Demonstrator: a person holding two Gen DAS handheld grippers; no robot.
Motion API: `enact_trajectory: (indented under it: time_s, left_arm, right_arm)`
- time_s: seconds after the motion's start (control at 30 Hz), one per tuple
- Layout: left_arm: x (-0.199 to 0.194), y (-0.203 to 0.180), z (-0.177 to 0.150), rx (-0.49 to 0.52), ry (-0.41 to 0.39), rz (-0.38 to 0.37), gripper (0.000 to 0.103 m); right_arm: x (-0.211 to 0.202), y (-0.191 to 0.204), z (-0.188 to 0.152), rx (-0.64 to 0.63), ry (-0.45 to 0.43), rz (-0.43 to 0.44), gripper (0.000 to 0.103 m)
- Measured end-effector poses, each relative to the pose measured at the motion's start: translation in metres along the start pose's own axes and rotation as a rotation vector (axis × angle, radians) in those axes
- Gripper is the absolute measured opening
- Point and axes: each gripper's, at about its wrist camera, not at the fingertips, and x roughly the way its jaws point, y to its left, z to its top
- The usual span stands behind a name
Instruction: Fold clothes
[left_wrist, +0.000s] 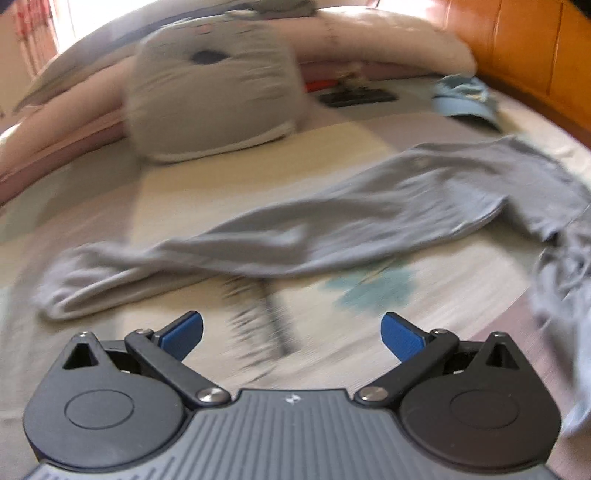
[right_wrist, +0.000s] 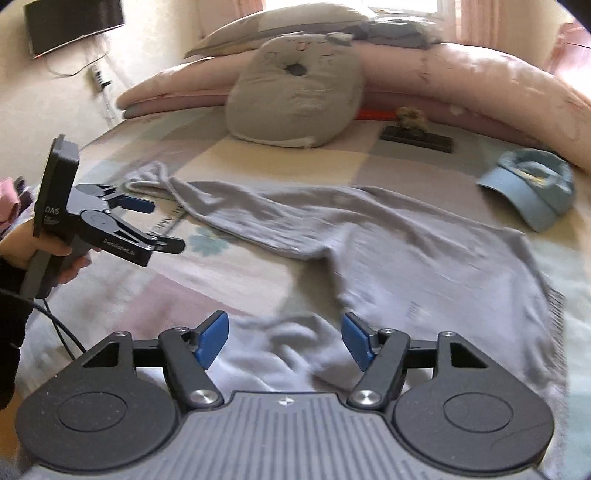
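Grey soft cotton long-sleeved top (right_wrist: 388, 236) lies rumpled beside the blue cap (right_wrist: 532, 192); limp, I would pinch its hem; both my tongs, left (left_wrist: 291, 332) and right (right_wrist: 284, 339), gape empty.

Blown-out window backlight, heavy motion blur, fisheye-curved edges

I see a plain grey garment (right_wrist: 388, 236) on my pastel patchwork bedspread (right_wrist: 258, 155), whose cream, pale green and pink squares carry a teal flower print (left_wrist: 373, 288). Both my left gripper (left_wrist: 291, 334) and right gripper (right_wrist: 284, 339) are black with blue pads (right_wrist: 212, 341). A light blue cap (right_wrist: 532, 192) and grey cushion (right_wrist: 295, 99) lie before pink bedding (right_wrist: 480, 85).
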Motion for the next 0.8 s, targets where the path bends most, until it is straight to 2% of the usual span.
enact_trajectory:
  time_s: [0.2, 0.27, 0.33, 0.5, 0.57, 0.63, 0.8]
  left_arm:
    - [-0.023, 0.036, -0.029, 0.172, -0.046, 0.091, 0.102]
    - [-0.021, 0.041, -0.036, 0.216, -0.074, 0.063, 0.102]
    - [-0.014, 0.044, -0.047, 0.243, -0.110, -0.006, 0.102]
    - [0.000, 0.058, -0.068, 0.184, -0.148, -0.143, 0.102]
    - [-0.005, 0.070, -0.073, 0.155, -0.161, -0.146, 0.102]
    - [-0.006, 0.078, -0.075, 0.119, -0.165, -0.108, 0.102]
    - [-0.003, 0.095, -0.079, 0.044, -0.170, -0.135, 0.102]
  right_arm:
    - [0.039, 0.038, 0.041, -0.103, 0.007, 0.058, 0.072]
    - [0.056, 0.049, 0.052, -0.112, 0.012, 0.077, 0.072]
    - [0.071, 0.060, 0.062, -0.124, 0.010, 0.074, 0.072]
    - [0.112, 0.088, 0.099, -0.194, 0.025, 0.095, 0.070]
    - [0.133, 0.101, 0.116, -0.240, 0.032, 0.112, 0.069]
    - [0.160, 0.115, 0.138, -0.272, 0.037, 0.142, 0.066]
    - [0.242, 0.149, 0.193, -0.267, 0.075, 0.238, 0.061]
